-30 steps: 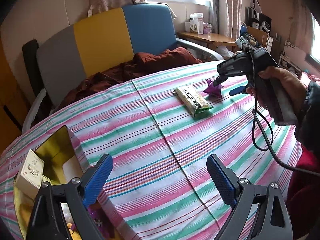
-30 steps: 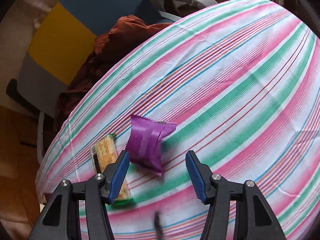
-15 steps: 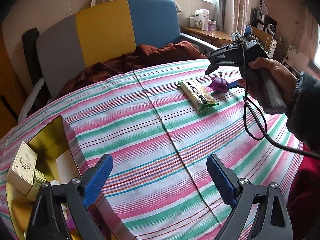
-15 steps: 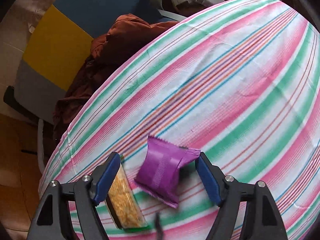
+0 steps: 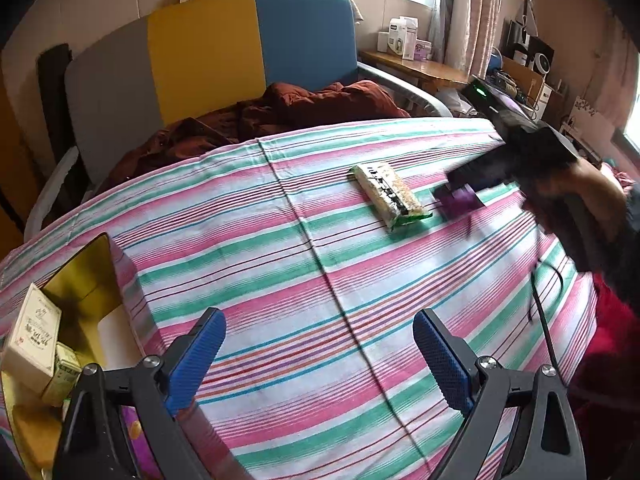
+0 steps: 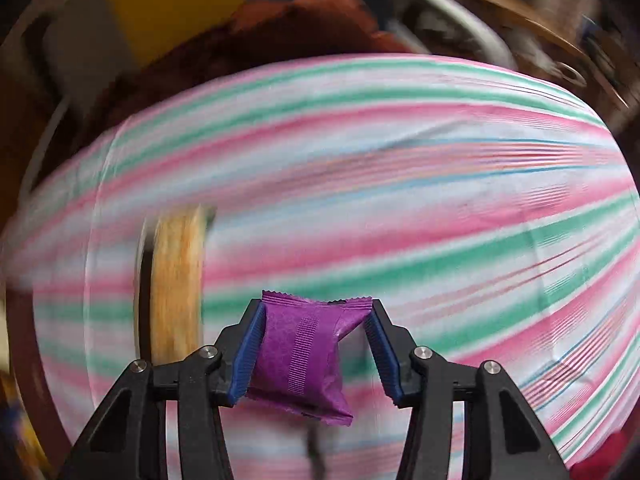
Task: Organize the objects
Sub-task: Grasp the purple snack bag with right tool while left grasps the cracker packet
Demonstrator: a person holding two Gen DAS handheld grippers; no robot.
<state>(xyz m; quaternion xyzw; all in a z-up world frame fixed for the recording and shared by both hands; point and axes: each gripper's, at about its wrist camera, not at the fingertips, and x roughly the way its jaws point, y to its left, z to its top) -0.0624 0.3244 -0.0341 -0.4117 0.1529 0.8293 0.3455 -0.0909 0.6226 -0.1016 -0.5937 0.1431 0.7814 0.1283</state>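
A purple snack packet [image 6: 298, 354] sits between the blue pads of my right gripper [image 6: 316, 312]. The jaws are closing and both pads touch it; it stays sharp while the cloth behind blurs. In the left wrist view the same packet [image 5: 458, 202] shows under the right gripper [image 5: 466, 182], which a hand holds at the table's right side. A long cracker packet [image 5: 390, 194] lies just left of it, blurred in the right wrist view [image 6: 176, 280]. My left gripper [image 5: 320, 338] hangs open over the near cloth with nothing between its fingers.
A gold-lined open box [image 5: 82, 276] at the near left holds a cream carton [image 5: 34, 334] and other small items. The striped tablecloth [image 5: 280, 264] covers the table. Behind stand a grey, yellow and blue sofa [image 5: 208, 52] with a brown blanket [image 5: 304, 104], and a cluttered desk.
The right gripper rolled, came down around the purple packet and closed its jaws on it. The left gripper stayed open and nearly still.
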